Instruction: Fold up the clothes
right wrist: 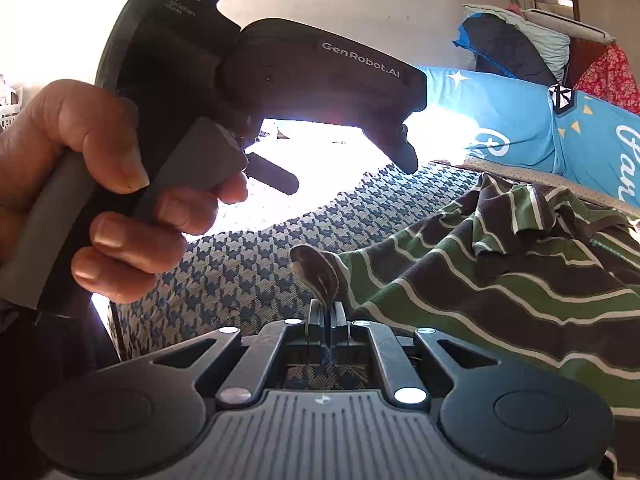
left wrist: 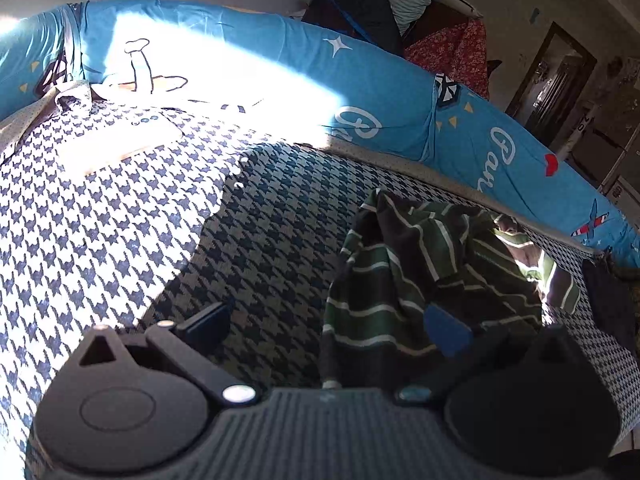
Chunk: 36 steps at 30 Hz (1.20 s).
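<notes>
Green-and-brown striped shirt (right wrist: 500, 264) lies crumpled on the houndstooth bedcover (left wrist: 120, 220), close to the bed's far edge, where a blue printed bolster (left wrist: 380, 92) runs along it. The right gripper (right wrist: 325, 312) has its fingers pressed together on a corner of the shirt's hem. The left gripper (left wrist: 328, 328) is spread wide, nothing between its fingers, its right finger over the shirt's folds. A hand (right wrist: 92, 184) grips its handle. Bare sunlit bedcover stretches leftward.
</notes>
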Each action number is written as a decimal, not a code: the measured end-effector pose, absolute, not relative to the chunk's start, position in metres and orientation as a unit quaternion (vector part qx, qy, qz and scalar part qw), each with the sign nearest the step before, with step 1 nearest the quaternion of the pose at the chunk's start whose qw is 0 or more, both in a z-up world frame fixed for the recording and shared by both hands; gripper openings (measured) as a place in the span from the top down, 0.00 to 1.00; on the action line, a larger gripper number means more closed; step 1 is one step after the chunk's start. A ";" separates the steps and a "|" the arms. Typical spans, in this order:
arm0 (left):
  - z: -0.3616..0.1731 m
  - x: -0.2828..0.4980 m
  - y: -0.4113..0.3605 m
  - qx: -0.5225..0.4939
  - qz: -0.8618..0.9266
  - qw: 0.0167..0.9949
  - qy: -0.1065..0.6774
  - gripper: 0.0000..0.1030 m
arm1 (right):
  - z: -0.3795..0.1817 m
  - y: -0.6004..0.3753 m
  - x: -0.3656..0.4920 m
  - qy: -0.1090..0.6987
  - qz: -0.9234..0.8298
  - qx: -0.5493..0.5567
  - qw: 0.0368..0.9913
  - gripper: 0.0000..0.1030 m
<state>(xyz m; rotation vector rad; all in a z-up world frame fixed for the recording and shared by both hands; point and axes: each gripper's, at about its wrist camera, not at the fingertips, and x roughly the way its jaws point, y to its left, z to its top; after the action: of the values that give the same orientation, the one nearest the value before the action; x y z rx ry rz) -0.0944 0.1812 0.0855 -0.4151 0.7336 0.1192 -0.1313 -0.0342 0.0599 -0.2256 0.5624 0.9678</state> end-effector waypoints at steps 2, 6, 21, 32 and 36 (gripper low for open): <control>0.085 -0.099 0.179 -0.203 0.056 0.911 0.355 0.00 | 0.057 -0.035 -0.136 0.273 0.463 -0.102 0.837 0.95; 0.084 -0.108 0.174 -0.206 0.053 0.912 0.352 0.00 | 0.051 -0.032 -0.150 0.258 0.479 -0.119 0.830 0.92; 0.068 -0.109 0.122 -0.178 0.011 0.906 0.384 0.00 | 0.051 -0.081 -0.144 0.288 0.407 -0.109 0.860 0.88; 0.047 -0.108 0.093 -0.158 0.017 0.896 0.415 0.00 | 0.056 -0.138 -0.147 0.285 0.289 -0.093 0.909 0.78; 0.039 -0.108 0.090 -0.156 0.030 0.891 0.426 0.00 | 0.059 -0.159 -0.140 0.278 0.209 -0.086 0.934 0.78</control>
<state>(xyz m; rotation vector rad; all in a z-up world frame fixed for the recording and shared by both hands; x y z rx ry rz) -0.1076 0.0900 0.0386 -0.3241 0.8837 0.0619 -0.1395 -0.1590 0.0585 -0.1751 0.5683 0.4270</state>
